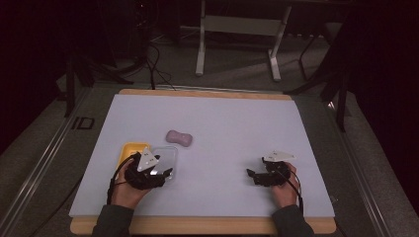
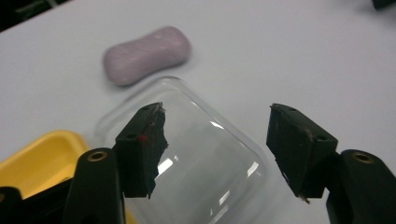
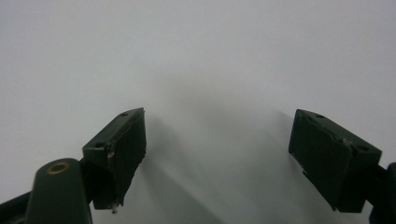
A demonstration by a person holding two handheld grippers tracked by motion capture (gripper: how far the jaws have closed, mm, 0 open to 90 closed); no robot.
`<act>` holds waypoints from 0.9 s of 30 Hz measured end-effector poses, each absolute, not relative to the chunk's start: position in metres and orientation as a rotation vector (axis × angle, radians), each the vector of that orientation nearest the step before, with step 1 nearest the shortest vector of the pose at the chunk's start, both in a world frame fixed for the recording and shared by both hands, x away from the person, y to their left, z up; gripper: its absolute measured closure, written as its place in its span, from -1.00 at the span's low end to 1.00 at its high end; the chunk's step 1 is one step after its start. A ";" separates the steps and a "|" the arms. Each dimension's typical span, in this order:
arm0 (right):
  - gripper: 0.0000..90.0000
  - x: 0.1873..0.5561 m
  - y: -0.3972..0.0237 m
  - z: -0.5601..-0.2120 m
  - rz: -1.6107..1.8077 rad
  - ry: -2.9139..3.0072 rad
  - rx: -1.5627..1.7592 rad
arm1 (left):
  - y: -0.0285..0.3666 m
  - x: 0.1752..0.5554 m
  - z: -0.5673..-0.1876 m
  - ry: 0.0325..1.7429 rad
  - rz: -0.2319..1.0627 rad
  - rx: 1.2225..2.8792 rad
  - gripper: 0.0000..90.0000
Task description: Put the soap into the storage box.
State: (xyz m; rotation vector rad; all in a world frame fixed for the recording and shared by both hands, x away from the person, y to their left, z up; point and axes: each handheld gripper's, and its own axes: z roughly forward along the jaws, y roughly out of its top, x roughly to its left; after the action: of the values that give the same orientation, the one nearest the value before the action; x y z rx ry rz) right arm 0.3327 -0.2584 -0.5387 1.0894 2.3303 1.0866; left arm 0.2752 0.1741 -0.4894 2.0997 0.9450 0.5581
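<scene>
My left gripper is open, jaws straddling the clear lid, pads not pressing it. Soap lies just beyond the lid, long axis across my jaw line. Yellow tray sits beside. Right gripper open, well apart.

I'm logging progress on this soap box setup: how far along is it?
Done: the clear lid is off and lies beside the yellow tray. In hand: the left gripper hovers over the lid, jaws open on either side, not pressing it. Left: the purple soap lies bare on the table, apparently not yet boxed. The right gripper is open over bare table.
</scene>
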 end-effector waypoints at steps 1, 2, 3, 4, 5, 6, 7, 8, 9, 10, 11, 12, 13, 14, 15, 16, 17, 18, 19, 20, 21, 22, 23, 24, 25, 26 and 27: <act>-0.61 0.332 -0.260 -0.538 1.110 2.321 1.088 | 0.176 0.275 -0.490 0.951 0.577 2.106 -0.16; -0.61 0.331 -0.261 -0.538 1.126 2.307 1.091 | 0.179 0.275 -0.489 0.959 0.582 2.100 -0.16; -0.61 0.331 -0.262 -0.538 1.141 2.297 1.102 | 0.181 0.275 -0.490 0.966 0.572 2.075 -0.16; -0.61 0.331 -0.263 -0.538 1.151 2.295 1.100 | 0.184 0.275 -0.490 0.969 0.566 2.064 -0.16; -0.61 0.330 -0.263 -0.538 1.160 2.293 1.098 | 0.185 0.275 -0.490 0.977 0.565 2.054 -0.16; -0.60 0.330 -0.263 -0.538 1.160 2.294 1.092 | 0.187 0.275 -0.490 0.978 0.572 2.061 -0.16; -0.60 0.330 -0.263 -0.538 1.160 2.298 1.081 | 0.187 0.275 -0.490 0.978 0.573 2.059 -0.16; -0.60 0.329 -0.262 -0.537 1.160 2.302 1.062 | 0.188 0.275 -0.491 0.977 0.569 2.059 -0.16; -0.60 0.329 -0.262 -0.537 1.160 2.302 1.062 | 0.188 0.275 -0.491 0.977 0.569 2.059 -0.17; -0.60 0.328 -0.262 -0.537 1.160 2.303 1.045 | 0.189 0.275 -0.491 0.977 0.571 2.066 -0.17; -0.60 0.327 -0.261 -0.538 1.151 2.302 1.030 | 0.189 0.276 -0.492 0.977 0.571 2.065 -0.17; -0.59 0.327 -0.260 -0.537 1.143 2.303 1.028 | 0.189 0.276 -0.492 0.977 0.569 2.066 -0.17; -0.59 0.327 -0.260 -0.537 1.140 2.301 1.026 | 0.189 0.276 -0.493 0.977 0.571 2.069 -0.17; -0.59 0.326 -0.260 -0.537 1.142 2.299 1.025 | 0.188 0.276 -0.493 0.979 0.571 2.073 -0.17; -0.59 0.326 -0.260 -0.537 1.146 2.295 1.025 | 0.187 0.276 -0.492 0.982 0.574 2.073 -0.16; -0.59 0.326 -0.261 -0.537 1.152 2.291 1.024 | 0.186 0.277 -0.492 0.978 0.579 2.077 -0.14; -0.59 0.326 -0.261 -0.537 1.153 2.289 1.026 | 0.186 0.278 -0.491 0.978 0.578 2.083 -0.14; -0.59 0.326 -0.261 -0.537 1.154 2.288 1.029 | 0.185 0.279 -0.490 0.974 0.580 2.088 -0.14; -0.59 0.326 -0.261 -0.537 1.156 2.286 1.025 | 0.185 0.279 -0.489 0.970 0.583 2.092 -0.14; -0.59 0.325 -0.261 -0.537 1.159 2.284 1.024 | 0.185 0.280 -0.488 0.967 0.584 2.094 -0.14; -0.59 0.325 -0.261 -0.537 1.159 2.284 1.021 | 0.186 0.280 -0.487 0.968 0.583 2.091 -0.14; -0.59 0.325 -0.261 -0.537 1.159 2.285 1.017 | 0.186 0.281 -0.485 0.969 0.589 2.092 -0.14; -0.59 0.325 -0.261 -0.537 1.158 2.284 1.020 | 0.187 0.282 -0.485 0.969 0.586 2.089 -0.14; -0.59 0.325 -0.261 -0.537 1.157 2.284 1.018 | 0.188 0.283 -0.484 0.975 0.586 2.084 -0.14; -0.59 0.325 -0.261 -0.537 1.155 2.284 1.016 | 0.189 0.283 -0.483 0.979 0.592 2.084 -0.13; -0.59 0.324 -0.260 -0.537 1.152 2.283 1.015 | 0.189 0.284 -0.483 0.980 0.594 2.085 -0.12; -0.59 0.324 -0.260 -0.537 1.152 2.283 1.010 | 0.190 0.285 -0.482 0.977 0.587 2.083 -0.12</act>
State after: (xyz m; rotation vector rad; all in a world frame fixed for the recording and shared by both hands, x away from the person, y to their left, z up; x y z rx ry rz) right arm 0.3244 -0.2604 -0.5370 1.0104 2.2833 1.1519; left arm 0.2855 0.1899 -0.4819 2.0831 0.9767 0.5872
